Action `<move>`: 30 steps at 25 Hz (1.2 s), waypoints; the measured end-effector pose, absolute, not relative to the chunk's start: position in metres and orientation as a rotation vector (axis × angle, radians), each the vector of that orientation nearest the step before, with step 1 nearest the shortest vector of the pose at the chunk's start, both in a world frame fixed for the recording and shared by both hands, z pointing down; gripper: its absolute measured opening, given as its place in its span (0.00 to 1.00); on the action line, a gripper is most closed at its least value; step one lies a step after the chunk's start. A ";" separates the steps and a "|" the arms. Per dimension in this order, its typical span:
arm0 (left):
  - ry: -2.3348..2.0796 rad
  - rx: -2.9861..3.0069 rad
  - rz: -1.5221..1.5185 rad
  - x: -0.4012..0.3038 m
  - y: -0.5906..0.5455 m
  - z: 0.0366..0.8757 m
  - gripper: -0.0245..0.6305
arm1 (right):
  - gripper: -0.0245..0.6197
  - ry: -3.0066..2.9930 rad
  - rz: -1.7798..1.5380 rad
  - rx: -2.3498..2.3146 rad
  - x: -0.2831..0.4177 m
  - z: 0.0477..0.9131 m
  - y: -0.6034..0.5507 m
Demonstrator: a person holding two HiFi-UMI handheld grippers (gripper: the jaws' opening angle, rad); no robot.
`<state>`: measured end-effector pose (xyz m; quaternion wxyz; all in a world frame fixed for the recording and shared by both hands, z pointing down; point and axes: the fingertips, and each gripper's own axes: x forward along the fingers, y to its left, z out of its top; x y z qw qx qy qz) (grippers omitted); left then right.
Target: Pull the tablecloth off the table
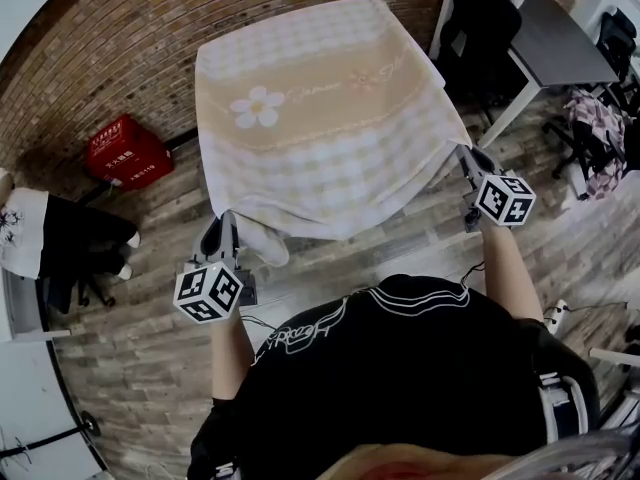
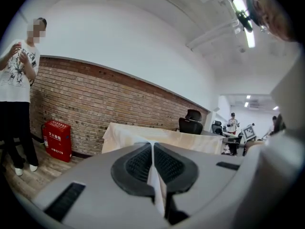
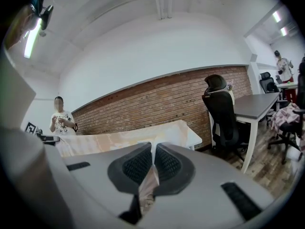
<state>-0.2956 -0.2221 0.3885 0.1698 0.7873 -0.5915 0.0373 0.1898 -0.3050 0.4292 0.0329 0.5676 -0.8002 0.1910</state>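
A checked beige and white tablecloth (image 1: 320,118) with a daisy print covers the table by the brick wall, and its near edge is lifted off toward me. My left gripper (image 1: 226,230) is shut on the cloth's near left corner; a strip of cloth (image 2: 153,175) shows pinched between its pads. My right gripper (image 1: 464,156) is shut on the near right corner, with cloth (image 3: 150,178) caught between its pads too. In both gripper views the draped table (image 2: 157,138) (image 3: 128,140) stands ahead.
A red box (image 1: 127,152) sits on the floor by the brick wall at left. A person (image 2: 16,89) stands at far left. A black office chair (image 3: 221,113) and a grey desk (image 1: 560,43) stand to the right. The floor is wood plank.
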 end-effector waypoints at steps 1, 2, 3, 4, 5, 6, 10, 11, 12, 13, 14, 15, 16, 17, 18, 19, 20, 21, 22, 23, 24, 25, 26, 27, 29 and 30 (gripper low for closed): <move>-1.680 2.239 0.105 -0.295 -0.220 0.387 0.05 | 0.03 -2.463 0.591 1.747 0.190 0.428 -0.302; -1.681 2.237 0.103 -0.295 -0.217 0.385 0.05 | 0.03 -2.464 0.593 1.747 0.191 0.427 -0.299; -1.682 2.234 0.099 -0.295 -0.214 0.383 0.05 | 0.03 -2.467 0.598 1.746 0.191 0.426 -0.296; -1.683 2.231 0.095 -0.294 -0.211 0.381 0.05 | 0.04 -2.472 0.603 1.744 0.191 0.426 -0.292; -1.685 2.228 0.091 -0.292 -0.208 0.380 0.05 | 0.03 -2.477 0.610 1.741 0.192 0.426 -0.288; -1.686 2.225 0.089 -0.289 -0.204 0.379 0.05 | 0.03 -2.483 0.616 1.736 0.194 0.426 -0.284; -1.700 2.218 0.098 -0.273 -0.186 0.375 0.05 | 0.03 -2.510 0.641 1.708 0.202 0.426 -0.267; -1.704 2.214 0.099 -0.269 -0.181 0.374 0.05 | 0.03 -2.515 0.644 1.701 0.204 0.425 -0.262; -1.709 2.210 0.100 -0.265 -0.175 0.373 0.05 | 0.03 -2.518 0.645 1.694 0.207 0.425 -0.256; -1.712 2.205 0.102 -0.260 -0.168 0.372 0.05 | 0.03 -2.522 0.645 1.688 0.210 0.424 -0.250; -1.717 2.201 0.104 -0.255 -0.161 0.372 0.05 | 0.03 -2.526 0.645 1.681 0.213 0.424 -0.244; -1.722 2.196 0.104 -0.250 -0.154 0.371 0.05 | 0.03 -2.533 0.648 1.675 0.217 0.424 -0.238; -1.728 2.191 0.101 -0.246 -0.147 0.371 0.05 | 0.03 -2.540 0.652 1.667 0.221 0.425 -0.232; -1.733 2.185 0.098 -0.241 -0.140 0.370 0.05 | 0.03 -2.547 0.657 1.660 0.225 0.426 -0.227; -1.737 2.180 0.095 -0.236 -0.134 0.370 0.05 | 0.03 -2.552 0.659 1.653 0.229 0.426 -0.221; -1.741 2.174 0.093 -0.231 -0.127 0.370 0.05 | 0.04 -2.558 0.658 1.648 0.233 0.425 -0.216; -1.745 2.169 0.090 -0.228 -0.122 0.370 0.05 | 0.04 -2.565 0.656 1.645 0.236 0.422 -0.211; -1.748 2.165 0.086 -0.225 -0.116 0.369 0.05 | 0.03 -2.573 0.653 1.643 0.237 0.420 -0.207; -1.751 2.162 0.083 -0.222 -0.111 0.369 0.05 | 0.04 -2.581 0.651 1.640 0.239 0.418 -0.202; -1.754 2.160 0.081 -0.219 -0.106 0.368 0.05 | 0.03 -2.587 0.649 1.637 0.241 0.416 -0.197; -1.756 2.159 0.081 -0.216 -0.100 0.367 0.05 | 0.04 -2.591 0.646 1.634 0.244 0.415 -0.191; -1.757 2.160 0.084 -0.212 -0.094 0.367 0.05 | 0.04 -2.595 0.642 1.631 0.247 0.413 -0.186; -1.759 2.162 0.085 -0.208 -0.089 0.366 0.05 | 0.04 -2.599 0.638 1.630 0.250 0.412 -0.181; -1.760 2.164 0.084 -0.206 -0.086 0.365 0.05 | 0.04 -2.604 0.633 1.630 0.253 0.410 -0.178; -1.764 2.159 0.077 -0.205 -0.080 0.365 0.05 | 0.04 -2.609 0.629 1.630 0.256 0.409 -0.173; -1.765 2.154 0.076 -0.204 -0.075 0.366 0.05 | 0.04 -2.609 0.628 1.629 0.257 0.410 -0.169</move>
